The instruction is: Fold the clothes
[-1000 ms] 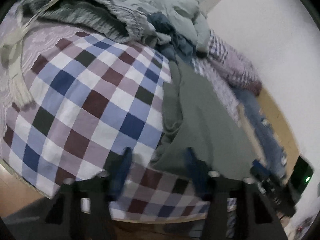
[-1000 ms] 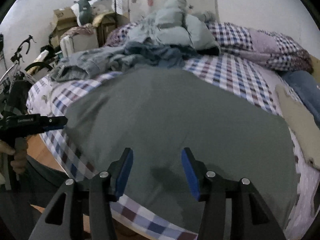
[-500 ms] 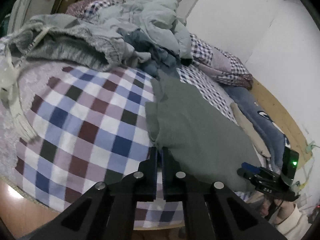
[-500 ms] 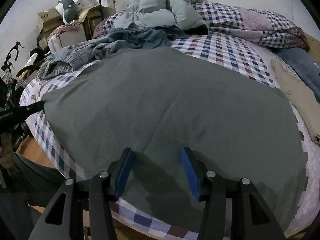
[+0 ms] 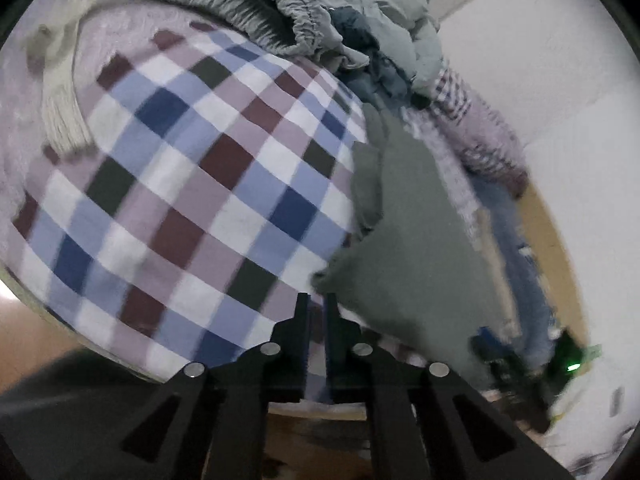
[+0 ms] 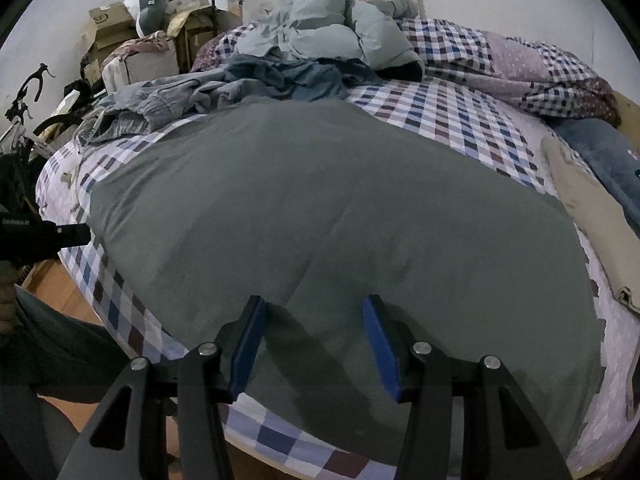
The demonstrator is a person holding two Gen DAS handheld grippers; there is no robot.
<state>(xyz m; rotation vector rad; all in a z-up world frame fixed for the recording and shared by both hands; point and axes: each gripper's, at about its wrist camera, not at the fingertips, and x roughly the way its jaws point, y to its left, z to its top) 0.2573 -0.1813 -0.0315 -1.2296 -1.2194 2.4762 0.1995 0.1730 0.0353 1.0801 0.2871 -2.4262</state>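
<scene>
Folding grey garment (image 6: 332, 216), spread flat on checked bed (image 5: 180, 184). Left claw (image 5: 316, 308) nearly closed beside its corner, grip unclear; right claw (image 6: 314, 320) open above near hem. Next: pinch hem, fold over.

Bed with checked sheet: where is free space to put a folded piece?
Free: checked sheet between grey-green garment and cream tasselled scarf; also between that garment and patchwork quilt. Crowded: clothes pile at the far end.
</scene>
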